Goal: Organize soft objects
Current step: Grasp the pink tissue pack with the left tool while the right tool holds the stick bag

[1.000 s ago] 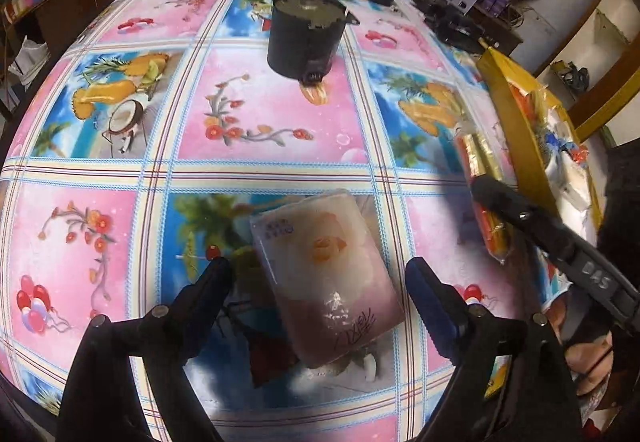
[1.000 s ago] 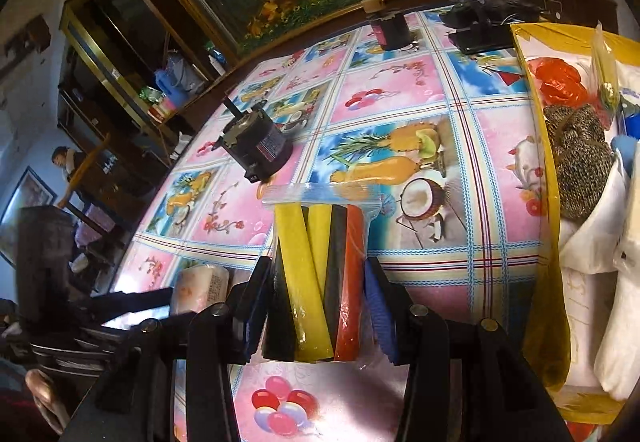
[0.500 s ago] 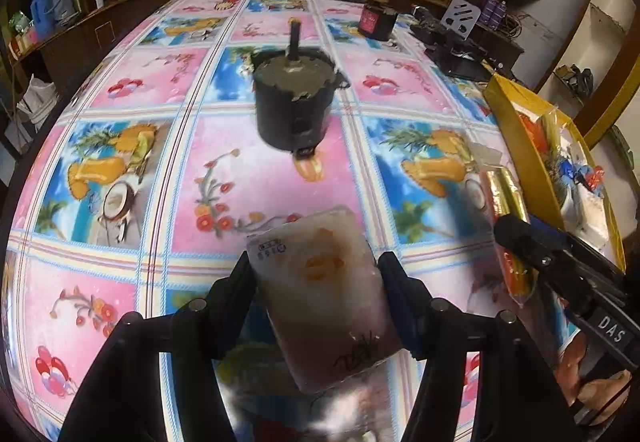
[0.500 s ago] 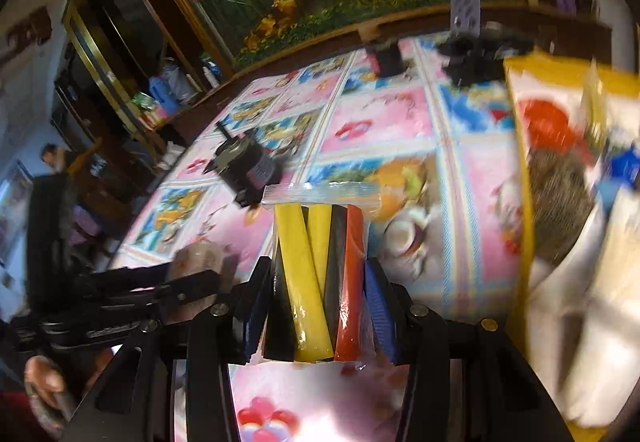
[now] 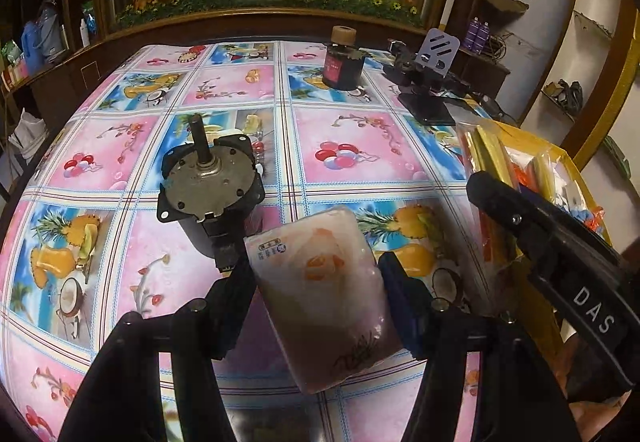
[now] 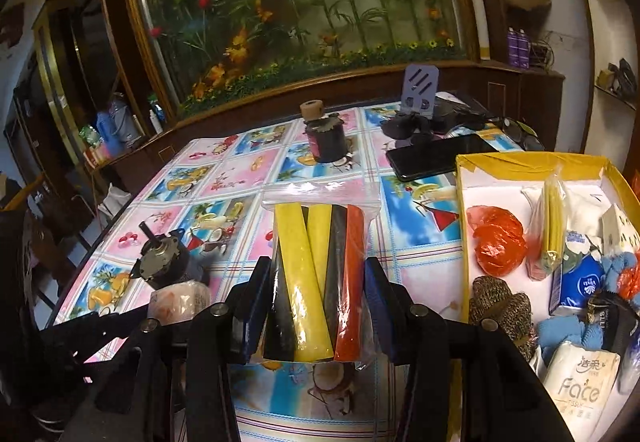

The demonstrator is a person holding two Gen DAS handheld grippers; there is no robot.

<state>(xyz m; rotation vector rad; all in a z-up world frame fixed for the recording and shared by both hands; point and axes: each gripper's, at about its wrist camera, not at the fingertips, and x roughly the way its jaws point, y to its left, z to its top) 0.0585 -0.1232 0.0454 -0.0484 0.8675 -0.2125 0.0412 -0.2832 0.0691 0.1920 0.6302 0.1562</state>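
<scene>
Both grippers were loaded. Left gripper (image 5: 316, 278) clamped a pinkish soft pack (image 5: 320, 306) between its jaws, held above the patterned tablecloth (image 5: 352, 146), just in front of a black motor (image 5: 208, 186) with a shaft sticking up. Right gripper (image 6: 316, 306) squeezed a clear zip bag of foam strips (image 6: 316, 278), yellow, black and red, also off the table.

Left wrist view only: the right gripper's side arm, stamped "DAS" (image 5: 592, 310), with the strip bag seen edge-on behind it. The pack's small label was too blurry to read.

Right wrist view only: the open yellow box (image 6: 532, 162) with its contents, namely an orange plastic bag (image 6: 496, 242), a bag of yellow sticks (image 6: 552, 226), a knitted brownish item (image 6: 500, 302), blue cloth, and a tissue pack (image 6: 580, 386) printed "Face TISSUE" with Chinese characters. A black phone (image 6: 436, 158) lay beside the box's far edge.

Both views showed the dark jar with cork lid (image 5: 344, 62) and a purple stand (image 5: 440, 50) at the far end.
</scene>
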